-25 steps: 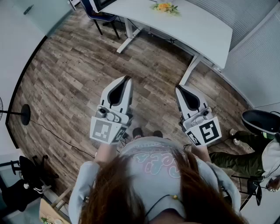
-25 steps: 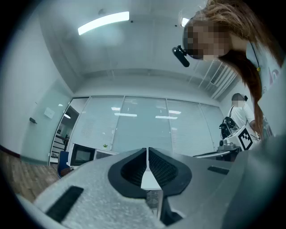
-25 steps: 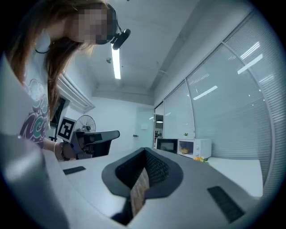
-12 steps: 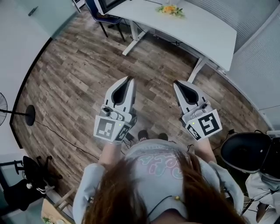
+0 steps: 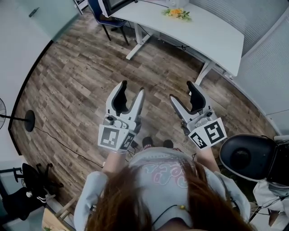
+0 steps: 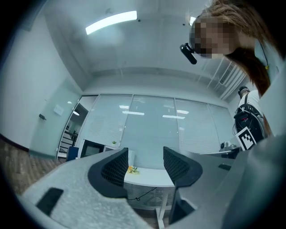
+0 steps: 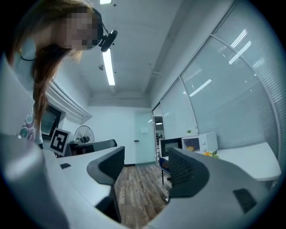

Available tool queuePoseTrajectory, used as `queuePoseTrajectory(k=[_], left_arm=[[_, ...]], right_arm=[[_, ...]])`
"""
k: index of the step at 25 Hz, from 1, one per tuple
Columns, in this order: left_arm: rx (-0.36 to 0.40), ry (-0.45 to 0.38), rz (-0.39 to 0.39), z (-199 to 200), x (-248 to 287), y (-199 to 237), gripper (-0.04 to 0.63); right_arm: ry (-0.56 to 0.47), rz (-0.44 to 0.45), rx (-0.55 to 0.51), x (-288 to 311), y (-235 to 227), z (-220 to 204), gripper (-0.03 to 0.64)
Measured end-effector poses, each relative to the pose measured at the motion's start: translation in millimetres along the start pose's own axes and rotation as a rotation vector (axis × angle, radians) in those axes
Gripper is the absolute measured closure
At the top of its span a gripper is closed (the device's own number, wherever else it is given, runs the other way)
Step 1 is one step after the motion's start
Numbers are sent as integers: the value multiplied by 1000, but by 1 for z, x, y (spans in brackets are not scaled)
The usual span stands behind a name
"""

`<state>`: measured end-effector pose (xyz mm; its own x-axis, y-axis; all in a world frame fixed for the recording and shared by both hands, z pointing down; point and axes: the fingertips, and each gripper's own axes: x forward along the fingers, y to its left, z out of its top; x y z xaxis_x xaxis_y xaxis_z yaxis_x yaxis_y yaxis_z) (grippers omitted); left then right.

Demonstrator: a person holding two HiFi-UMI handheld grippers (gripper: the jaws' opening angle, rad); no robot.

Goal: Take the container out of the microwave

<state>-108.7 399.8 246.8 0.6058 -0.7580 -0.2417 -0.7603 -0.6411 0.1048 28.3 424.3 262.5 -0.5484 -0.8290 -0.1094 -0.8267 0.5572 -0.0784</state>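
The person stands on the wood floor (image 5: 76, 76) with both tools held out in front at about waist height, pointing toward the white table (image 5: 212, 36). The left gripper (image 5: 132, 88) has just been opening; its jaws stand spread with nothing between them, only the table and a small bunch of flowers (image 5: 177, 12) far beyond. The right gripper (image 5: 182, 90) has just been opening too, its jaws wide apart and empty, with bare floor showing in the gap. The microwave (image 7: 206, 142) sits on the far end of the table, well apart from both tools, beside a dark monitor (image 7: 170, 146). Its door looks closed. Something yellowish shows behind the window, but I cannot tell whether that is the container.
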Motion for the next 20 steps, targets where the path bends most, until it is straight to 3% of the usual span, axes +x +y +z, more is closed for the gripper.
queuePoseTrajectory(k=[5,20], left_arm=[[14,0,20,5,-8,22,360],[4,33,-75,9,-32,50,360]], right_arm=[[-38,-26,28,9,8,3,292],[-62,-94,-16,28,44,2,293]])
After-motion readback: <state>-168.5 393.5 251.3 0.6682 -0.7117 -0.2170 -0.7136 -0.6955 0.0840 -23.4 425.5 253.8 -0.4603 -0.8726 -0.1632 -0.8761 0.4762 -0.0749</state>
